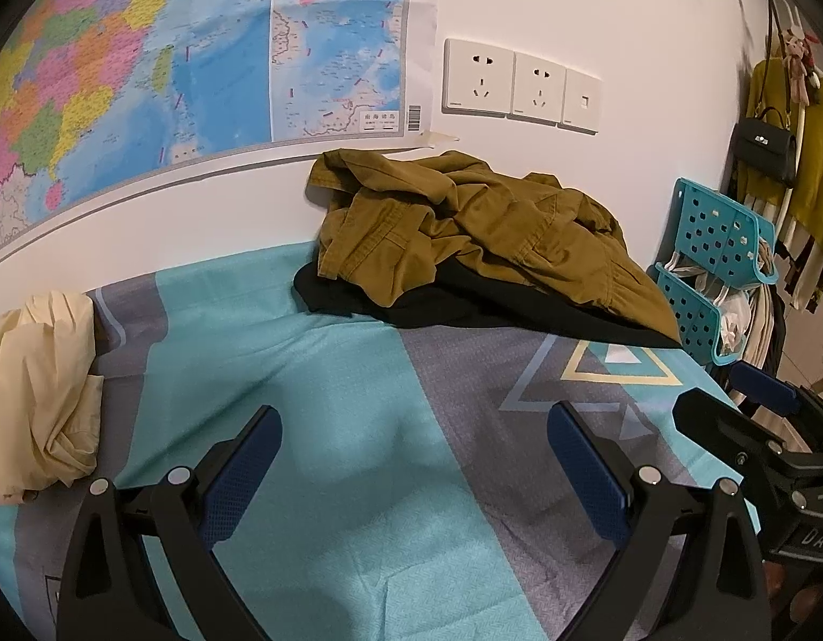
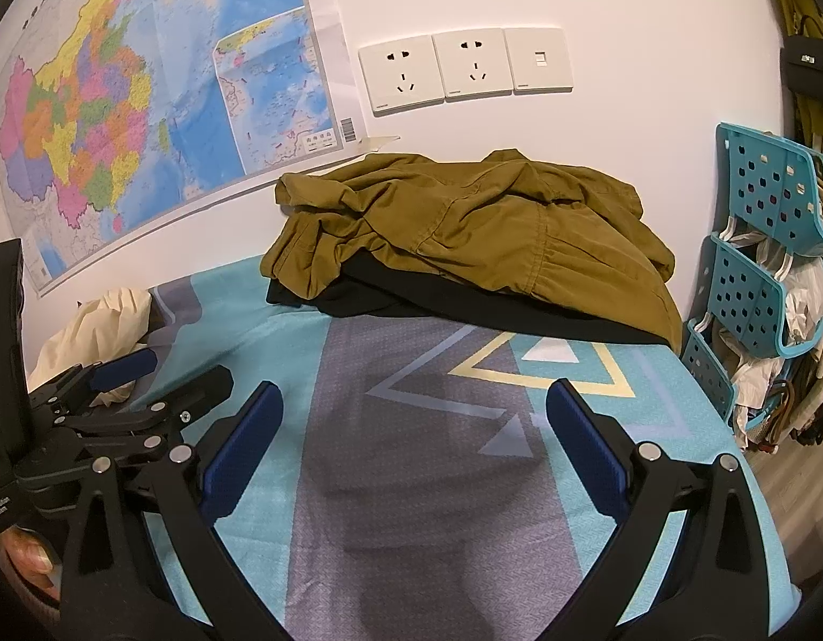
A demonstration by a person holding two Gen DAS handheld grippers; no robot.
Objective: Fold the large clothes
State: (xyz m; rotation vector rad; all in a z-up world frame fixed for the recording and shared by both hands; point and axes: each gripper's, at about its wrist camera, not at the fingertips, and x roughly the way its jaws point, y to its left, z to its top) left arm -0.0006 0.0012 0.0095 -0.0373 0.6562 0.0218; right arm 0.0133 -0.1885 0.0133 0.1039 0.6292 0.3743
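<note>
Crumpled olive jacket (image 1: 465, 224) lies heaped on black cloth (image 1: 465, 310) at the far wall; left gripper (image 1: 411, 448) and right gripper (image 2: 411, 427) gape wide, empty, above the woven geometric-print sheet (image 1: 331, 374).

Olive-brown jacket (image 2: 465, 235) (over black cloth (image 2: 390, 304)), teal-grey geometric sheet (image 2: 358, 481)

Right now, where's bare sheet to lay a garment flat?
Free: the stretch of bedsheet between both open grippers, left gripper and right gripper, and the brown jacket. Crowded: far edge by the wall, jacket piled on a black garment; cream cloth at left; teal rack off the right edge.
</note>
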